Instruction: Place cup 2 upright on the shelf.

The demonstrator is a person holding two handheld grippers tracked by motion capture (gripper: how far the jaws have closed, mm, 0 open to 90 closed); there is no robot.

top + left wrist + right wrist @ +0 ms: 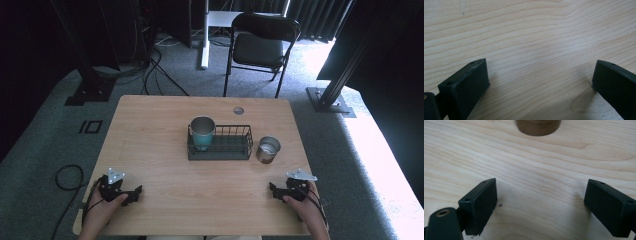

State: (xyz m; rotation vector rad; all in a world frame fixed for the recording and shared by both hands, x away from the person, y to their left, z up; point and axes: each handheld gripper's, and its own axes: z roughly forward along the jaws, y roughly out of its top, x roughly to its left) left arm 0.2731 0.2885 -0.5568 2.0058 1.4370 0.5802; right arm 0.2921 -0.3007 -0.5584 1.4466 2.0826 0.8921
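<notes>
Your left gripper [131, 193] and right gripper [276, 189] rest released near the tabletop's [150, 130] front edge. The cup [268, 149] stands just beside the rack [220, 145], bare wood between.

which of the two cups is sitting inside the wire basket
The teal cup, standing upright at the left end of the black wire basket. The silver cup stands on the table just outside the basket's right end.

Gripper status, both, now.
Left gripper: open, holding nothing, over bare table.
Right gripper: open, holding nothing, facing the silver cup.
</notes>
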